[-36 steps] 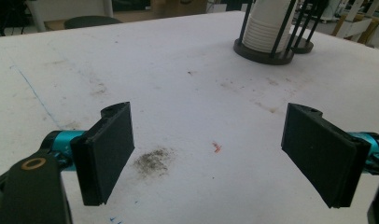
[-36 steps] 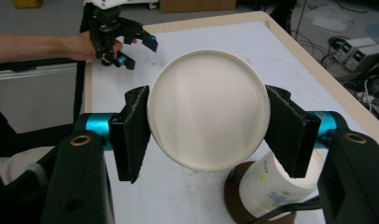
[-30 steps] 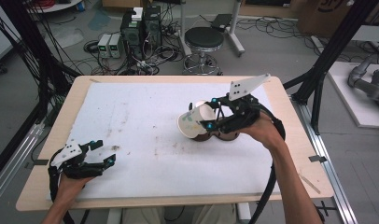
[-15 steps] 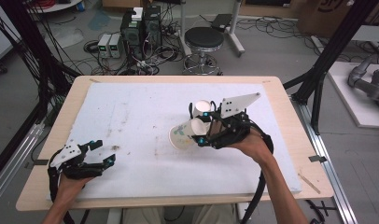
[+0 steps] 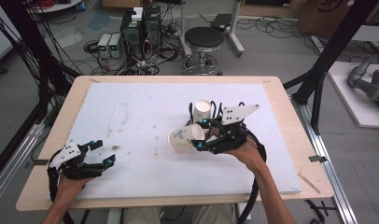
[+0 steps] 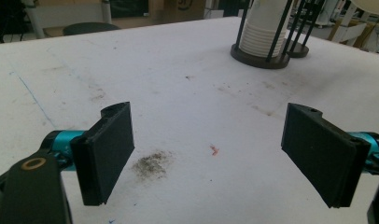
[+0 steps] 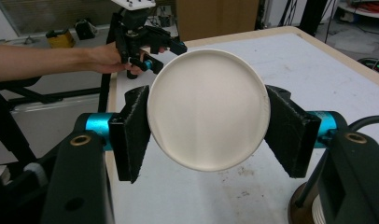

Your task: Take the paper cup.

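The right tool [image 5: 202, 135] sits right of centre in the high view, its jaws closed on the sides of a paper cup [image 5: 184, 139]; the cup lies sideways, mouth toward the frame's left, base facing the right gripper view's camera, probably so it clears the rack before being set upright; just behind it stands the cup holder [image 5: 203, 112] with its stack of cups, close enough that the dark rods could catch the tool. The left tool [image 5: 98, 152] rests at the lower left near the worktop [image 5: 131, 107] edge, jaws wide apart and empty; between the two tools lies broad open white surface for setting the cup down.
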